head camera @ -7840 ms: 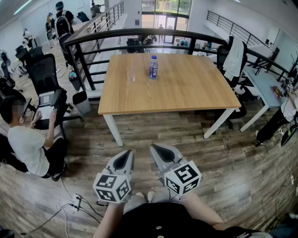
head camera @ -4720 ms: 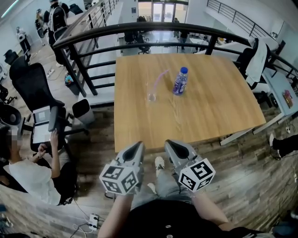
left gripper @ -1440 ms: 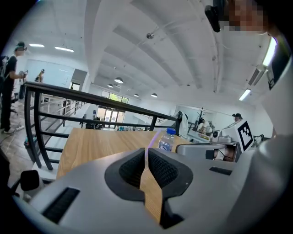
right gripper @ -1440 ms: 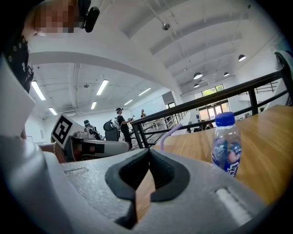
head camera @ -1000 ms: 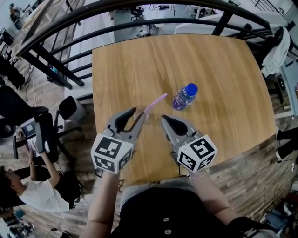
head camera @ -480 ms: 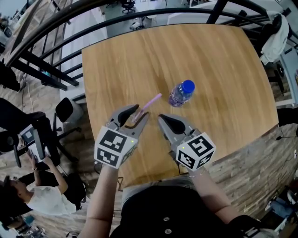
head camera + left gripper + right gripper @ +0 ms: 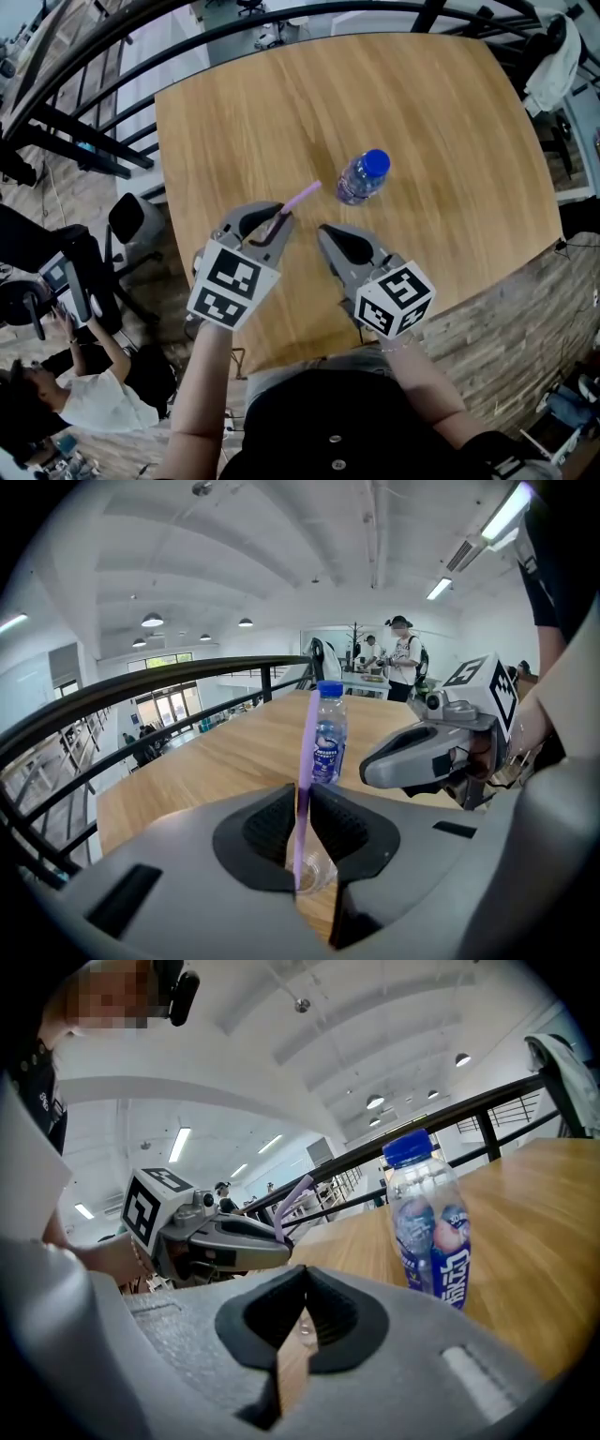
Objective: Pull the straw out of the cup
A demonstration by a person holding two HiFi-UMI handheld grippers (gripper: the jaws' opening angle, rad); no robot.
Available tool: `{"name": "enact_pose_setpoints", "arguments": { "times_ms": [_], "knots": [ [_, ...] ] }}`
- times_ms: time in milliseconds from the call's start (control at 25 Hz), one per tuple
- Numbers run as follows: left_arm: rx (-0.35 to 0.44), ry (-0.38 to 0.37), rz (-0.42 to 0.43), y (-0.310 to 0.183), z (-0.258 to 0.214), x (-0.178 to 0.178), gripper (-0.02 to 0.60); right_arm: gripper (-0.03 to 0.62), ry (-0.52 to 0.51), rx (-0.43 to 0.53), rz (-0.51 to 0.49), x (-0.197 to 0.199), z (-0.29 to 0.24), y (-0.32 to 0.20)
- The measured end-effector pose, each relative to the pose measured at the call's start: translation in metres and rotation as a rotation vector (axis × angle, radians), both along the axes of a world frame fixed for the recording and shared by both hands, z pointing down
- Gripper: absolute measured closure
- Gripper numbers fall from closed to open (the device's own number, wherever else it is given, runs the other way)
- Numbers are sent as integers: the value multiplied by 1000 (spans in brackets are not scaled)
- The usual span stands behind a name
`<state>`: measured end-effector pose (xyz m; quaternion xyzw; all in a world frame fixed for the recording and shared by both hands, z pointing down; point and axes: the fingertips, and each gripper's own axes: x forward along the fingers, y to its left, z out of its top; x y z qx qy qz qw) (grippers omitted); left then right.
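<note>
On the wooden bench (image 7: 450,141) my left tool (image 7: 279,220), wide apart a moment ago, has just clamped the pink straw (image 7: 302,197) standing in the cup (image 7: 314,869) left of the bottle (image 7: 361,178); my right tool (image 7: 323,232) is pressed together, empty.

Open office: swivel chairs (image 7: 133,218), wooden table (image 7: 262,103)

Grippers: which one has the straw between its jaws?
The left gripper: its jaws have just closed on the purple straw; the right gripper has its jaws together, empty.
</note>
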<state>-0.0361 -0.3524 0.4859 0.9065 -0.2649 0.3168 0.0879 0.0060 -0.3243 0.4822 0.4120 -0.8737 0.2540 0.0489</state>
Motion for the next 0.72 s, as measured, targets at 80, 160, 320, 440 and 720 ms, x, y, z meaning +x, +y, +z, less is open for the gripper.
{"name": "enact_pose_setpoints", "arguments": {
  "times_ms": [80,160,320,440,720],
  "knots": [
    [-7,-3,0,1,2,0,529,595,2,-1,1,1,1,1],
    [-10,-10,2,1,3,0,536,595,3,-2,1,2,1,2],
    [-14,-7,-9,3,2,-2,538,595,8,4,0,2,-2,6],
    [-18,20,-33,3,-2,-9,540,595,8,8,7,-1,-5,8],
    [4,75,-104,3,-17,-19,541,595,0,23,2,-1,-15,15]
  ]
}}
